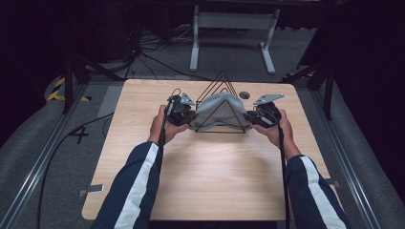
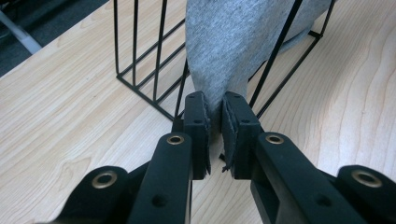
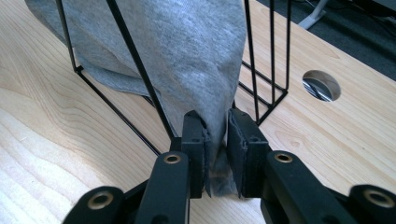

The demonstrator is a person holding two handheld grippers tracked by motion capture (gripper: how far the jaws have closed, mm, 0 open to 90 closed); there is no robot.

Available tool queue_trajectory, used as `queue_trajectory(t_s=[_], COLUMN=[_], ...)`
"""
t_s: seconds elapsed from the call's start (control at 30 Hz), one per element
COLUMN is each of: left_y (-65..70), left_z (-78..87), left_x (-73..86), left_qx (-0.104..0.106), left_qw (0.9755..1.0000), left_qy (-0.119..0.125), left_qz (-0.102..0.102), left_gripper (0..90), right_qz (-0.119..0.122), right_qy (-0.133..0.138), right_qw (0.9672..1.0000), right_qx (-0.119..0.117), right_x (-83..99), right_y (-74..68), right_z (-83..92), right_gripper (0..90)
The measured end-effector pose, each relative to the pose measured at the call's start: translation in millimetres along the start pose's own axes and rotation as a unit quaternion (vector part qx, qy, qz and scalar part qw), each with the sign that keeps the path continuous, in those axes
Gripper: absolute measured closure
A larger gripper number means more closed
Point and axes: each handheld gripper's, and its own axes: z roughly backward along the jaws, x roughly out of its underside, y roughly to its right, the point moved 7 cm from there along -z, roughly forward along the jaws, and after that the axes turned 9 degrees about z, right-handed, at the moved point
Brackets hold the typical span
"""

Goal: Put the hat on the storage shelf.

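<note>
Here the grey cloth point(image 1: 217, 110) is draped over a black wire rack point(image 1: 222, 106) of triangular frames, standing near the far middle of the light wooden desk point(image 1: 200, 171). The left gripper point(image 1: 184, 112) sits at the cloth's left end and the right gripper point(image 1: 258, 117) at its right end, each held in a hand with a striped sleeve behind it. In the left gripper view the jaws are closed on a gathered edge of the fabric, which rises from between the pads point(image 2: 201, 135) and passes among the rack's wires. In the right gripper view the jaws likewise pinch a hanging fold, with a little of it poking out below the pads point(image 3: 198, 154). A round cable hole point(image 3: 321, 85) lies in the desk just beyond the rack.

The cloth looks like soft, light knit: limp, likely to sag and stretch between the two holds, not fragile. It may snag on the thin wires, and the light rack could tip or slide if the fabric drags on it. Gripping the two opposite edges, as now, seems the sensible hold
</note>
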Motion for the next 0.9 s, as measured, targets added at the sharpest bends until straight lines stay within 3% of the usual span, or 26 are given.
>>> queue_trajectory(t_s=[0.5,0.9], left_y=[-7.5,-7.2], left_z=[26.0,50.0], left_x=[27.0,60.3], left_qx=[-0.004,-0.007], left_qw=[0.9996,0.9979], left_qy=[-0.019,-0.038], left_qz=[-0.018,-0.052], left_gripper=[81.0,80.5], right_qz=[0.007,0.013], right_qy=[0.0,-0.01], right_qw=[1.0,0.9998], right_qx=[-0.001,-0.011], right_x=[8.5,23.7], right_y=[-2.2,-10.4], right_z=[20.7,29.4], right_gripper=[76.7,75.6])
